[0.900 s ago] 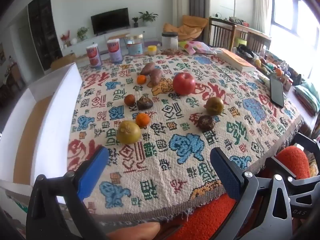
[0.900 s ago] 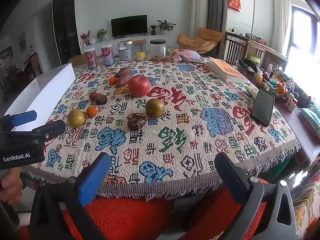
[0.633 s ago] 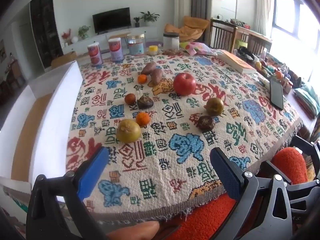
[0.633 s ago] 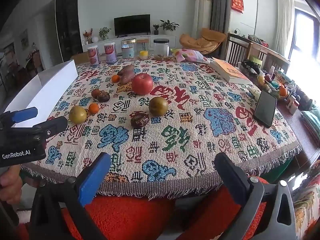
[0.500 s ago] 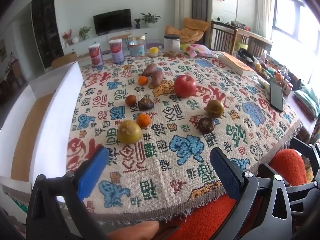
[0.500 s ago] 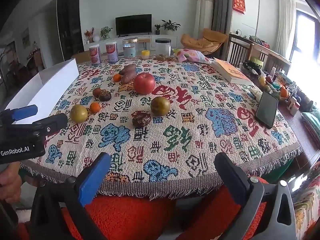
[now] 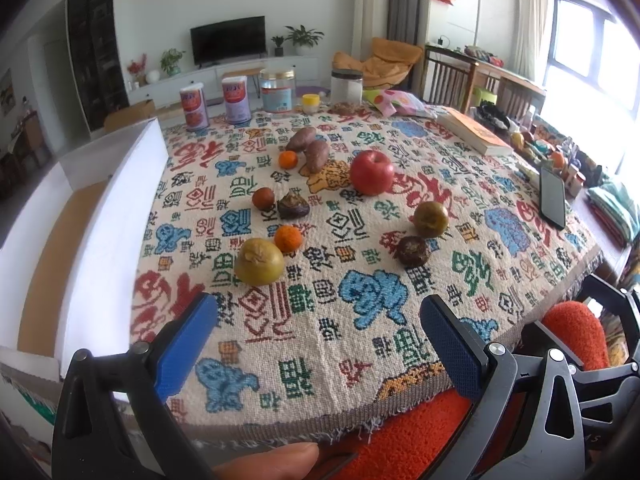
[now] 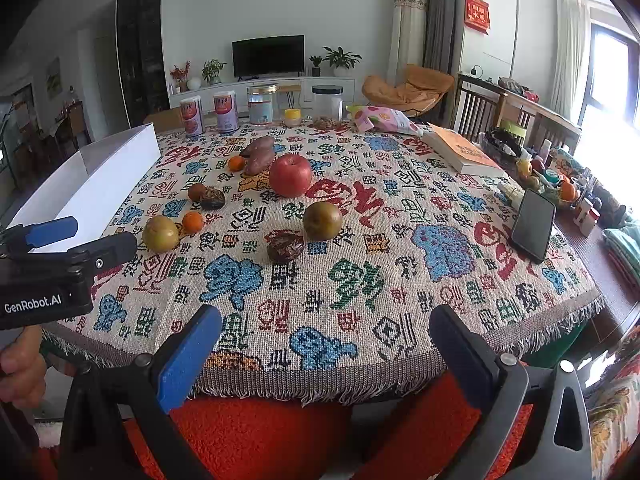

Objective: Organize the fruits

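Note:
Fruit lies scattered on a patterned tablecloth (image 7: 320,320): a red apple (image 7: 371,172), a yellow-green fruit (image 7: 259,261), a greenish-brown fruit (image 7: 431,219), two small oranges (image 7: 288,238) (image 7: 288,159), two dark wrinkled fruits (image 7: 412,251) (image 7: 293,206), a small brown fruit (image 7: 263,198) and two sweet potatoes (image 7: 316,154). The same apple (image 8: 290,175) shows in the right wrist view. My left gripper (image 7: 316,316) hovers open over the near cloth, nearest the yellow-green fruit. My right gripper (image 8: 324,324) is open at the table's near edge, holding nothing.
A white open box (image 7: 100,232) stands along the table's left side. Tins and jars (image 7: 236,98) line the far edge, with a book (image 7: 472,130) and a phone (image 7: 552,196) at the right. Red fuzzy fabric (image 8: 260,436) lies below the table edge.
Both views have crept slightly forward and upward towards the table; the fruit has not moved and both grippers stay open.

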`<state>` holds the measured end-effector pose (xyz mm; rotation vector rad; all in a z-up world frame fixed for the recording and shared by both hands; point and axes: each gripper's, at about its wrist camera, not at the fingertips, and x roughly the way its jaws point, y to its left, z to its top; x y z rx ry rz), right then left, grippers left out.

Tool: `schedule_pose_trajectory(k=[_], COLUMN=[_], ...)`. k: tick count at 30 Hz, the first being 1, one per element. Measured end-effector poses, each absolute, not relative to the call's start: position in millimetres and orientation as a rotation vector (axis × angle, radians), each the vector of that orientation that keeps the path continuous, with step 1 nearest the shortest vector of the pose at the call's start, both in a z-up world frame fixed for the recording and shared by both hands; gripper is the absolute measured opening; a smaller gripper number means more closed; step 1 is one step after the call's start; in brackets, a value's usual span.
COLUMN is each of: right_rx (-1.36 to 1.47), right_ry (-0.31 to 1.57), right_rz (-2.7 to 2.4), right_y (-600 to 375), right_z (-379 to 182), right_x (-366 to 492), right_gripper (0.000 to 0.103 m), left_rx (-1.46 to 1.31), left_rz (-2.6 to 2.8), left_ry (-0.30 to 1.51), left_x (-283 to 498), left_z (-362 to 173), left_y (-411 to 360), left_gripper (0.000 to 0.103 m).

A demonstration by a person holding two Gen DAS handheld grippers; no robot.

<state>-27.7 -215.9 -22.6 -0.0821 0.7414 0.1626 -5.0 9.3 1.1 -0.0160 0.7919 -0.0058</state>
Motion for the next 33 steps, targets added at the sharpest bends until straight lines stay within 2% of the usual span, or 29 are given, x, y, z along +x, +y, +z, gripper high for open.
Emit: schedule_pose_trajectory(k=[33], right_rx=[-0.151], right_ry=[0.716], right_rz=[0.117], right_y=[-213.4], right_z=[-27.8], right_x=[-25.0], right_gripper=[0.103], left_rx=[-0.016], left_rz=[-0.015], left_ry=[0.788], left_x=[-5.0], left_z=[-0.2], left_y=[4.2], left_gripper=[0.102])
